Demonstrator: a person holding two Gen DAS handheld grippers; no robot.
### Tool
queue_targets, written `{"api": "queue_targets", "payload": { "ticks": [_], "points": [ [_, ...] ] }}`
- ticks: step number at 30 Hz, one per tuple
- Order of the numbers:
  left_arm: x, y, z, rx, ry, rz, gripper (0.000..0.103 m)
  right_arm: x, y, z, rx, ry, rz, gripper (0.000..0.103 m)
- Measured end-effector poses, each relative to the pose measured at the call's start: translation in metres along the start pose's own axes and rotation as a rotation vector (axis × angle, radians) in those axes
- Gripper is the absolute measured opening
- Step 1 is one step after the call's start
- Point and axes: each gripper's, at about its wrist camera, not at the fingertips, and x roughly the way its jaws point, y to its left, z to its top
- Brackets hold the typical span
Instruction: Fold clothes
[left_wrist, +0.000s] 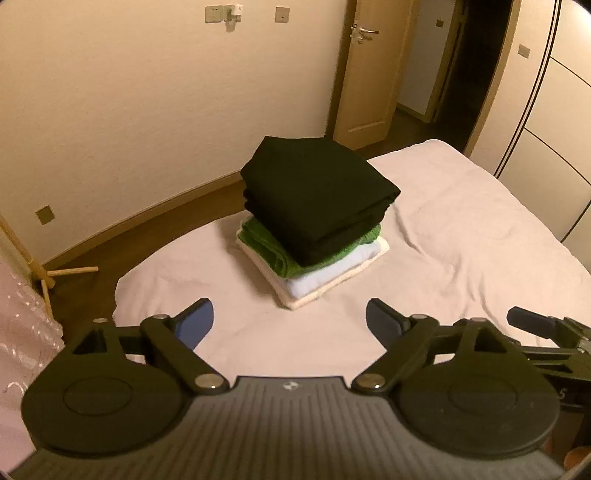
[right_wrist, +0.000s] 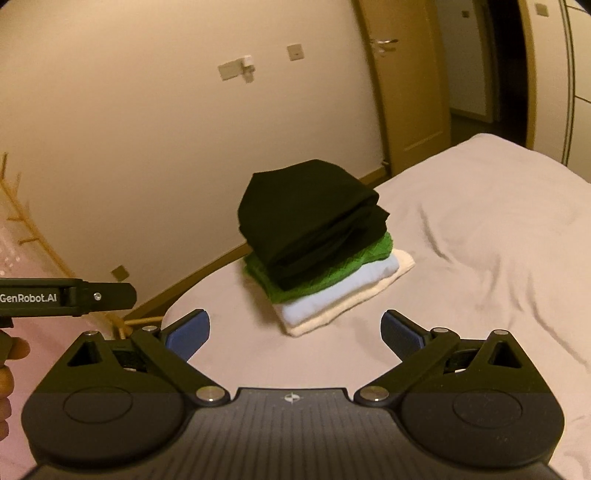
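The pile of folded clothes (left_wrist: 314, 221) sits on the bed (left_wrist: 461, 229), near the bed's edge that faces the wall, with a black piece (left_wrist: 317, 184) on top, a green one (left_wrist: 266, 247) under it, then a pale blue and a cream one at the bottom. Your left gripper (left_wrist: 290, 321) and right gripper (right_wrist: 295, 332) both hang on your side of the pile, apart from it, fingers wide apart and holding nothing. The pile looks finished, so pull both away without brushing the black piece, which leans slightly over the green one. From here you cannot see the far side of the pile, nor if more clothes wait outside the views. Both views are a little blurred.
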Motion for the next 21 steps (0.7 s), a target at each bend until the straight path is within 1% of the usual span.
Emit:
{"api": "queue_targets", "payload": {
  "ticks": [1,3,7,10,12,16,18,21],
  "points": [
    [-0.004,-0.004,-0.004,-0.002,-0.001,0.009,0.09,-0.005,-0.002,-0.002,-0.007,0.001,0.006,0.102],
    [-0.011,-0.012,-0.011,-0.007,-0.002,0.03,0.098,-0.014,-0.005,-0.007,-0.02,0.001,0.017,0.103],
    [-0.019,-0.028,-0.022,-0.005,-0.016,0.092,0.102,-0.032,-0.011,-0.014,-0.062,-0.025,0.033,0.103],
    [-0.02,-0.041,-0.03,0.007,-0.021,0.136,0.102,-0.04,-0.017,-0.017,-0.09,-0.032,0.025,0.103],
    [-0.019,-0.049,-0.035,0.013,-0.022,0.152,0.102,-0.042,-0.021,-0.018,-0.109,-0.032,0.009,0.103],
    [-0.014,-0.058,-0.046,-0.022,-0.032,0.148,0.102,-0.042,-0.028,-0.017,-0.156,-0.038,-0.019,0.103],
    [-0.011,-0.062,-0.049,-0.03,-0.042,0.173,0.102,-0.041,-0.03,-0.015,-0.181,-0.06,-0.02,0.103],
    [-0.007,-0.072,-0.054,-0.003,-0.057,0.235,0.102,-0.037,-0.037,-0.012,-0.186,-0.091,-0.008,0.103]
  ]
}}
